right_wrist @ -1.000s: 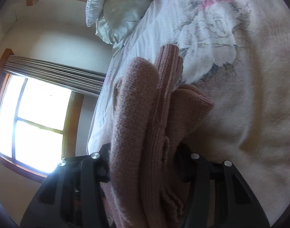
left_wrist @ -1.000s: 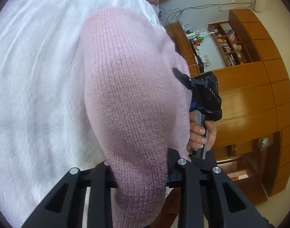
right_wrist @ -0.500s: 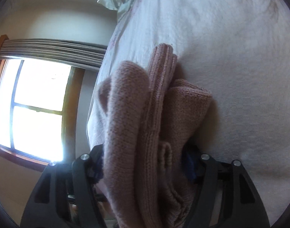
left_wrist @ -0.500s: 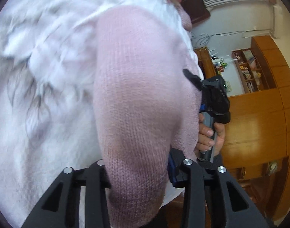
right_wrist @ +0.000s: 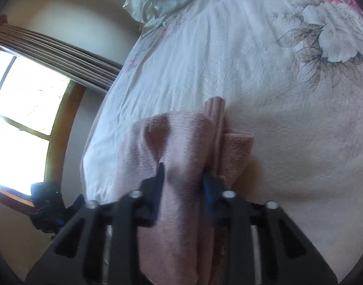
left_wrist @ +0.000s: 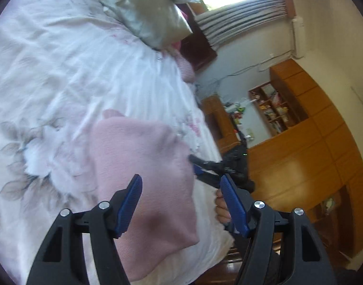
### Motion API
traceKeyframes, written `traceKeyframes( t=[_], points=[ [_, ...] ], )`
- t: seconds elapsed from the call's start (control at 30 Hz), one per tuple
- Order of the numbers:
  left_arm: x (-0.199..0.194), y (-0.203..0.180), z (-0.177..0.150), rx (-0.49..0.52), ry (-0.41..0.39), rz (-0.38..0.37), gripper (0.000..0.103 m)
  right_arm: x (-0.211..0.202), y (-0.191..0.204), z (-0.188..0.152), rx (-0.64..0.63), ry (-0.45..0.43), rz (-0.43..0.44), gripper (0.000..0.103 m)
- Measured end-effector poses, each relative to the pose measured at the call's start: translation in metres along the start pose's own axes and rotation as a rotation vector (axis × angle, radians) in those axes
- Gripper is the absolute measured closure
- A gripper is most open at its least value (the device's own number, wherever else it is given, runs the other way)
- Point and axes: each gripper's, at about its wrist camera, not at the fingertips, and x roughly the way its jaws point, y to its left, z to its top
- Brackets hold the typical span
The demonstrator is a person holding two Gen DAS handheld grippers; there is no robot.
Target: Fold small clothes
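Between my left tongs [left_wrist: 181, 185], whose blue-padded fingers [left_wrist: 130, 204] stand spread wide and grip nothing, the folded pink knit sweater [left_wrist: 145, 166] lies on the floral bedspread [left_wrist: 62, 71]. Ahead of and above these tongs I see a silver-green pillow [left_wrist: 155, 19] at the head of the bed; to their right, a wooden shelf unit [left_wrist: 276, 109] holds small items too blurred for me to name. My right tongs [right_wrist: 182, 178] pinch a thick fold of the same sweater [right_wrist: 181, 142], one finger on either side of it, the layered edge bunched just right of the fingers. Beyond the left tongs, the right tongs [left_wrist: 205, 168] appear at the sweater's far edge, a hand [left_wrist: 223, 210] on their handle.
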Motion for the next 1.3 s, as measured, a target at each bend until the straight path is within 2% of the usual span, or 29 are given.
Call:
traceKeyframes(
  t=[0.07, 0.1, 0.17, 0.2, 0.23, 0.3, 0.37, 0.43, 0.5, 0.6, 0.67, 0.7, 0.73, 0.8, 0.83, 0.87, 0.9, 0.93, 0.97, 1.0, 1.03, 1.1, 1.13, 1.2, 1.3],
  points=[
    [0.021, 0.005, 0.007, -0.011, 0.05, -0.068, 0.034, -0.004, 0.001, 0.0, -0.003, -0.037, -0.006, 0.094],
    [0.034, 0.009, 0.008, -0.032, 0.071, -0.075, 0.034, -0.006, 0.0, -0.001, -0.014, -0.058, -0.037, 0.095],
    [0.062, 0.033, 0.005, -0.08, 0.135, -0.027, 0.038, -0.001, -0.018, -0.001, 0.028, -0.068, -0.074, 0.095],
    [0.072, 0.044, 0.003, -0.092, 0.149, -0.032, 0.041, 0.003, -0.03, -0.001, 0.064, -0.065, -0.074, 0.095],
    [0.076, 0.048, 0.0, -0.088, 0.153, -0.035, 0.044, 0.008, -0.039, -0.002, 0.093, -0.053, -0.056, 0.094],
    [0.077, 0.04, 0.005, -0.073, 0.172, -0.017, 0.042, 0.001, -0.033, -0.005, 0.055, -0.047, -0.025, 0.088],
    [0.066, 0.022, 0.014, -0.024, 0.145, -0.022, 0.041, -0.019, -0.014, -0.005, 0.0, -0.1, -0.059, 0.085],
    [0.057, 0.006, 0.027, 0.038, 0.122, -0.053, 0.04, -0.036, 0.004, -0.003, -0.029, -0.162, -0.032, 0.084],
    [0.064, 0.001, 0.047, 0.059, 0.124, -0.052, 0.04, -0.034, 0.018, -0.002, -0.06, -0.141, 0.005, 0.084],
    [0.101, 0.028, 0.064, 0.009, 0.201, 0.036, 0.041, 0.004, 0.017, 0.005, -0.044, -0.042, -0.002, 0.085],
    [0.121, 0.052, 0.062, -0.008, 0.242, 0.096, 0.053, 0.023, -0.003, 0.008, -0.019, -0.015, -0.085, 0.103],
    [0.123, 0.058, 0.061, -0.004, 0.237, 0.108, 0.059, 0.028, -0.013, 0.009, 0.002, -0.006, -0.089, 0.103],
    [0.124, 0.059, 0.061, -0.009, 0.234, 0.112, 0.061, 0.028, -0.018, 0.01, 0.027, 0.002, -0.065, 0.103],
    [0.121, 0.058, 0.059, 0.008, 0.24, 0.135, 0.061, 0.016, -0.012, 0.009, 0.025, -0.005, -0.051, 0.102],
    [0.114, 0.054, 0.057, 0.025, 0.237, 0.156, 0.059, 0.006, -0.002, 0.006, 0.002, -0.014, -0.045, 0.096],
    [0.105, 0.044, 0.057, 0.056, 0.22, 0.172, 0.05, -0.004, 0.008, -0.001, -0.02, -0.017, -0.025, 0.094],
    [0.093, 0.03, 0.052, 0.096, 0.204, 0.157, 0.049, -0.014, 0.017, -0.01, -0.042, -0.013, 0.007, 0.094],
    [0.081, 0.017, 0.046, 0.127, 0.2, 0.105, 0.049, -0.023, 0.028, -0.022, -0.074, -0.007, 0.028, 0.094],
    [0.069, 0.005, 0.037, 0.149, 0.2, 0.053, 0.049, -0.026, 0.036, -0.033, -0.106, 0.004, 0.034, 0.094],
    [0.063, -0.002, 0.026, 0.17, 0.21, 0.036, 0.049, -0.026, 0.039, -0.042, -0.123, 0.019, 0.031, 0.094],
    [0.062, -0.004, 0.015, 0.178, 0.233, 0.039, 0.049, -0.021, 0.038, -0.048, -0.127, 0.033, 0.015, 0.094],
    [0.074, 0.01, -0.003, 0.165, 0.288, 0.108, 0.05, -0.004, 0.025, -0.05, -0.09, 0.063, -0.032, 0.095],
    [0.082, 0.021, -0.008, 0.144, 0.305, 0.132, 0.054, 0.004, 0.014, -0.05, -0.053, 0.072, -0.048, 0.103],
    [0.089, 0.035, -0.01, 0.129, 0.3, 0.146, 0.068, 0.011, -0.001, -0.049, -0.029, 0.076, -0.059, 0.103],
    [0.087, 0.038, -0.009, 0.111, 0.289, 0.162, 0.07, 0.0, 0.007, -0.054, -0.012, 0.063, -0.051, 0.103]
  ],
)
